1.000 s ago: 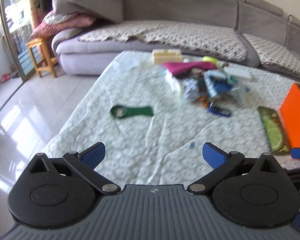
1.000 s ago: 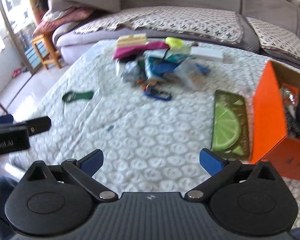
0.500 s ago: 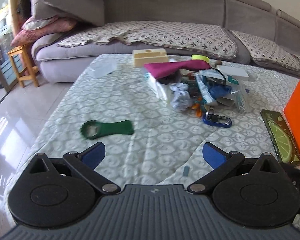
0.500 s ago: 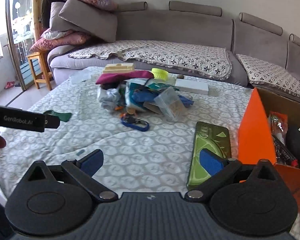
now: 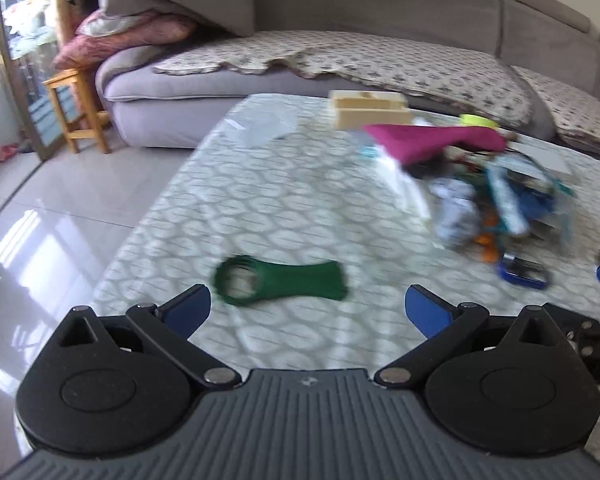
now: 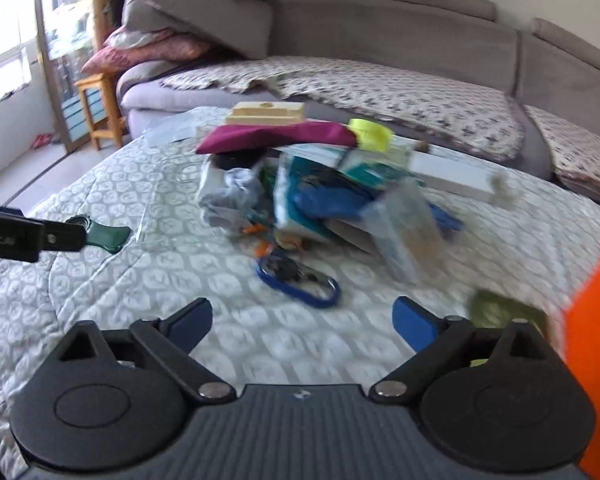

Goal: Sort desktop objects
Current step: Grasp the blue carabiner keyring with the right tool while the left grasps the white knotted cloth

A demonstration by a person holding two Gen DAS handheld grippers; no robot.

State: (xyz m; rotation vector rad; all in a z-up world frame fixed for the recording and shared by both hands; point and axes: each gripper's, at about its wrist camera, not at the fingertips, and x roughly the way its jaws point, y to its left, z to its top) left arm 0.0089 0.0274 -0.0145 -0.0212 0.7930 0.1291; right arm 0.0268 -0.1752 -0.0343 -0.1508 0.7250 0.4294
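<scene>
A green bottle opener (image 5: 278,280) lies flat on the patterned table cover, just ahead of my open, empty left gripper (image 5: 306,312). It also shows in the right wrist view (image 6: 106,234), partly hidden by the left gripper's body. A blue carabiner (image 6: 300,280) lies just ahead of my open, empty right gripper (image 6: 302,320); it also shows in the left wrist view (image 5: 522,272). Behind it is a pile of mixed objects (image 6: 320,192) topped by a magenta pouch (image 6: 276,136). An orange box (image 6: 594,340) stands at the right edge.
A wooden block (image 5: 368,110) and a clear plastic bag (image 5: 260,126) lie at the table's far end. A white flat box (image 6: 452,174) sits back right. A green lime-print tin (image 6: 500,310) lies beside the orange box. A grey sofa (image 6: 380,72) curves behind; the floor drops off left.
Both grippers have moved forward and lower toward the table. The bottle opener now sits close before the left gripper, the carabiner close before the right. Both stay open.
</scene>
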